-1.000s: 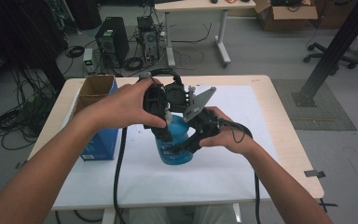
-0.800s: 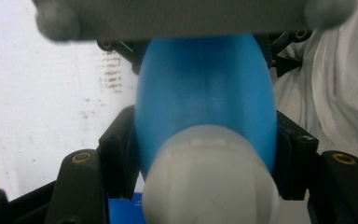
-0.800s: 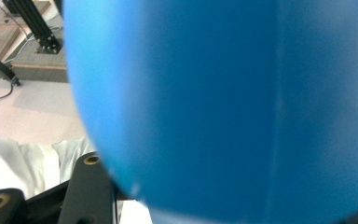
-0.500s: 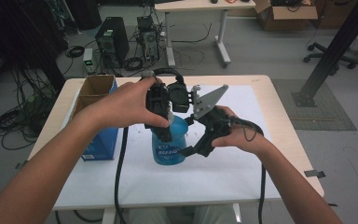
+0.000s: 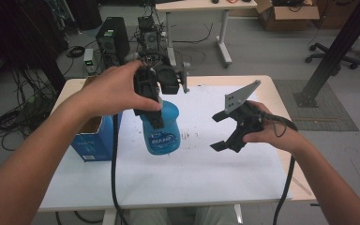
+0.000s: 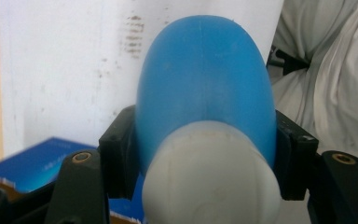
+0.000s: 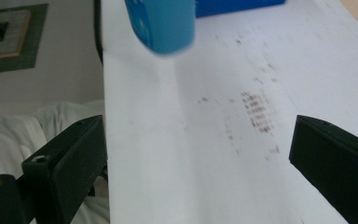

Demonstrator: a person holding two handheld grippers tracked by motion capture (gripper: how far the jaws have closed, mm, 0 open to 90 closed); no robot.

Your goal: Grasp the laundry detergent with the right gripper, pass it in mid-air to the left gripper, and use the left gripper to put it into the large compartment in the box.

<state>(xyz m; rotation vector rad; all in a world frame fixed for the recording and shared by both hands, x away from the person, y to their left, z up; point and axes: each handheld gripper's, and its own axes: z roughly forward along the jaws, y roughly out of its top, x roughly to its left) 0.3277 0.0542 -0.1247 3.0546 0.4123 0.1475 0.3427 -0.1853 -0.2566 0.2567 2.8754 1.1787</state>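
Above table [image 5: 201, 183], bottle [image 5: 161, 133] in left gripper [image 5: 151, 105]

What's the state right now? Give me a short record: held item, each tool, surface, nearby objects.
held item: blue bottle, upright, white cap up
left tool: shut on the bottle near its top, jaws on either side
right tool: open, holding nothing, apart to the bottle's right
surface: white sheet with dark smudges
nearby: open blue box left of the bottle
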